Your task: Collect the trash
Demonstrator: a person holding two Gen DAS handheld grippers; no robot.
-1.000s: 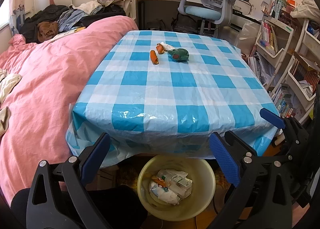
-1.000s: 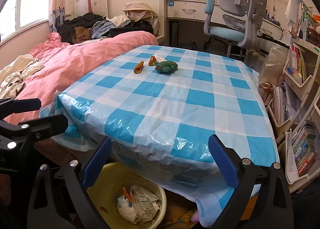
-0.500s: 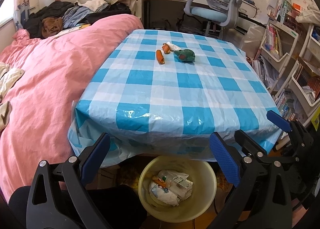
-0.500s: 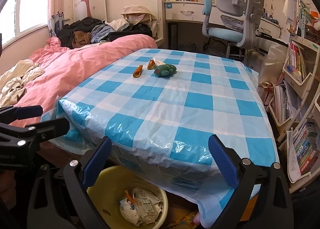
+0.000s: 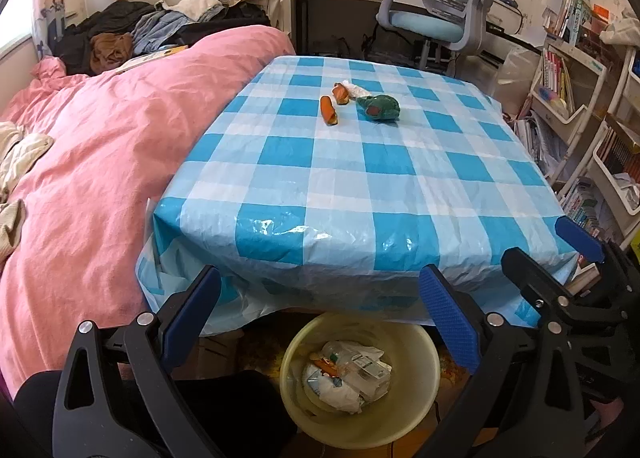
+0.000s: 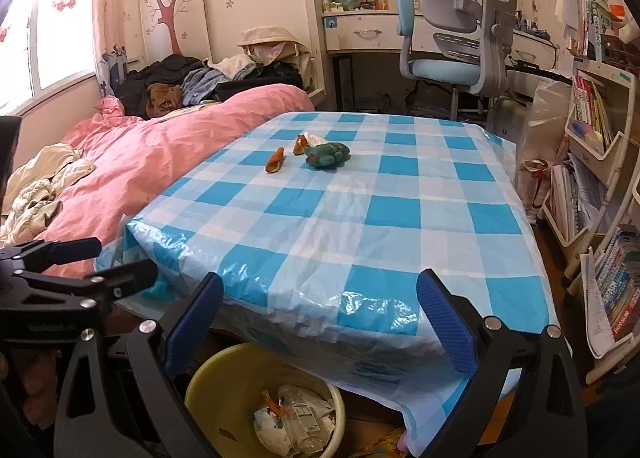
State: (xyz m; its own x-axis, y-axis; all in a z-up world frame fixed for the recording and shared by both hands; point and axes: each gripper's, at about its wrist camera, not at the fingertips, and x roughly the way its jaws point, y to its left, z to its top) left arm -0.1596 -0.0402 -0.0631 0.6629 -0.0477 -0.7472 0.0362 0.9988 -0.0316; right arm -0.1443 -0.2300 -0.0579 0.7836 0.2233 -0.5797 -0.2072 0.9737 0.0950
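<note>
**Both tongs open at the table's near edge, scraps far across the cloth**

The left tongs [image 5: 316, 314] hang open and hold nothing, jaws spread wide just short of the near edge of the table [image 5: 360, 185]. The right tongs [image 6: 318, 320] are the same, open and empty, beside them. Below and between the jaws sits the bin [image 5: 416, 410], tucked half under the table edge, likely so that scraps can be dropped straight in (it already holds wrappers and a bottle). On the far half of the cloth lie the things to collect: an orange scrap [image 5: 329, 110], a second orange piece [image 5: 340, 93] touching a white wad [image 5: 358, 89], and a green lump [image 5: 380, 107] just beside them. All lie well apart from both tongs, ahead and slightly left of centre; reaching them probably calls for a long stretch across the table
</note>
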